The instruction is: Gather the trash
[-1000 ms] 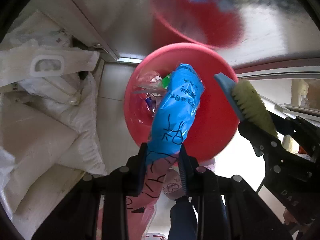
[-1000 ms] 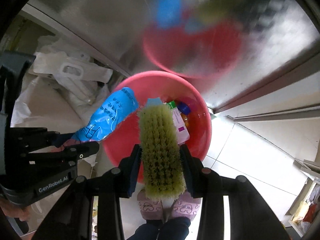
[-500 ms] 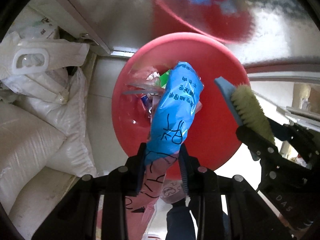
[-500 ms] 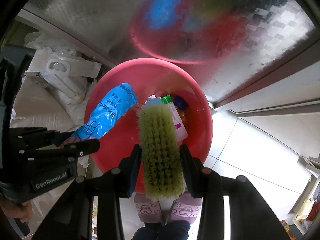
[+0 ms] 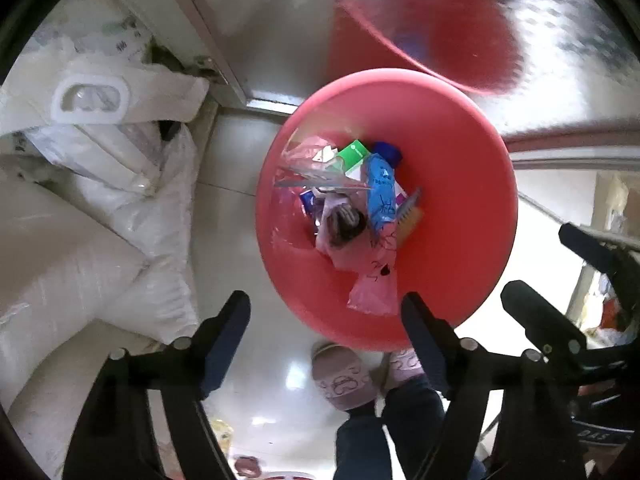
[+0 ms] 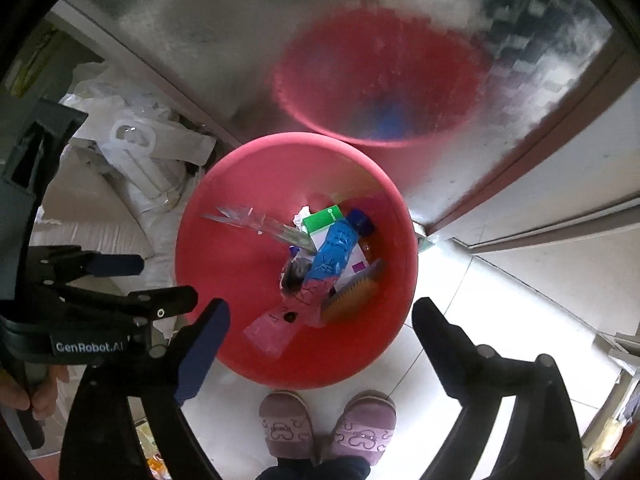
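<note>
Glossy pale floor tiles (image 6: 472, 320) under red bin (image 6: 224, 240); steel panel (image 6: 240, 60) behind. Inside it, blue-pink bag (image 6: 324, 268) lies diagonally. Left gripper (image 5: 324, 320) and right gripper (image 6: 320, 320) opening, both empty.

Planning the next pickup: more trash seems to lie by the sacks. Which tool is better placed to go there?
Left, probably. The left tool is empty, jaws opening, and hangs nearer the sacks than the right tool, which is over the bin's far side.

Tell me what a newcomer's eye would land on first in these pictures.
The red bin on the tiled floor by a metal door dominates. Inside lie a blue-and-pink plastic bag, a scrub brush and a green-and-white carton. White sacks lie at its left, pink slippers below it.
</note>
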The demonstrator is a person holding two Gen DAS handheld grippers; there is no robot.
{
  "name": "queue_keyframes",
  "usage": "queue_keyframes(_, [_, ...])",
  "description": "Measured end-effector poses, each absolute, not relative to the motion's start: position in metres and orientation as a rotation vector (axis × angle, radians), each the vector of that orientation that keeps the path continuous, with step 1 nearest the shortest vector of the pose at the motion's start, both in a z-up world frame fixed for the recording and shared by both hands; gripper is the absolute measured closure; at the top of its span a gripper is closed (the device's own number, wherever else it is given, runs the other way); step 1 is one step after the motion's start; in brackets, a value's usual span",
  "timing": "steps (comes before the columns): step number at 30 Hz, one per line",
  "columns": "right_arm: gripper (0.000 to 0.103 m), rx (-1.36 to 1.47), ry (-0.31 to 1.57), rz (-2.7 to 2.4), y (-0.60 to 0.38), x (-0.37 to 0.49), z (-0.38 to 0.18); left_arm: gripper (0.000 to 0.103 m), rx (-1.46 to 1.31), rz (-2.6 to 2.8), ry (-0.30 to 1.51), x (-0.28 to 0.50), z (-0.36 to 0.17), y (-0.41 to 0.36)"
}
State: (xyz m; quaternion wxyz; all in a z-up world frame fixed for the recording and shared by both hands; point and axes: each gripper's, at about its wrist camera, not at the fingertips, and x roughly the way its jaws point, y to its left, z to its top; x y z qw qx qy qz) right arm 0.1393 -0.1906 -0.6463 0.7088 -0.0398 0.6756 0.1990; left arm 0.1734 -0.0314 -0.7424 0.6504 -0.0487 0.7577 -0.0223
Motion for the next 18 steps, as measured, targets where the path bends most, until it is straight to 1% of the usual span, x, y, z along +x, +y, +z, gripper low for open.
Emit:
queue_keyframes(3, [0.005,-0.111,1.485,0.463,-0.187,0.135,-0.632,0.023,-0.095,-0.055,1.703,0.169,-0.724,-0.036])
queue_keyframes(6, [0.001,-0.136,1.453,0.482,-0.19,0.134,-0.607,0.018,-0.081,-0.052,1.672,0.165,-0.697,-0.038])
queue_keyframes(7, [0.001,-0.135,1.447,0.48,-0.192,0.133,-0.598,0.015,-0.082,-0.057,1.663,0.163,-0.684,-0.039])
queue_keyframes(9, [0.001,-0.126,1.446,0.465,-0.196,0.132,-0.577,0.015,-0.078,-0.064,1.642,0.159,-0.66,-0.038])
queue_keyframes(14, [0.001,-0.104,1.414,0.47,-0.203,0.12,-0.514,0.015,-0.07,-0.056,1.611,0.141,-0.585,-0.039])
queue_keyframes(18, [0.001,-0.077,1.406,0.489,-0.206,0.107,-0.453,0.014,-0.065,-0.014,1.553,0.12,-0.507,-0.035])
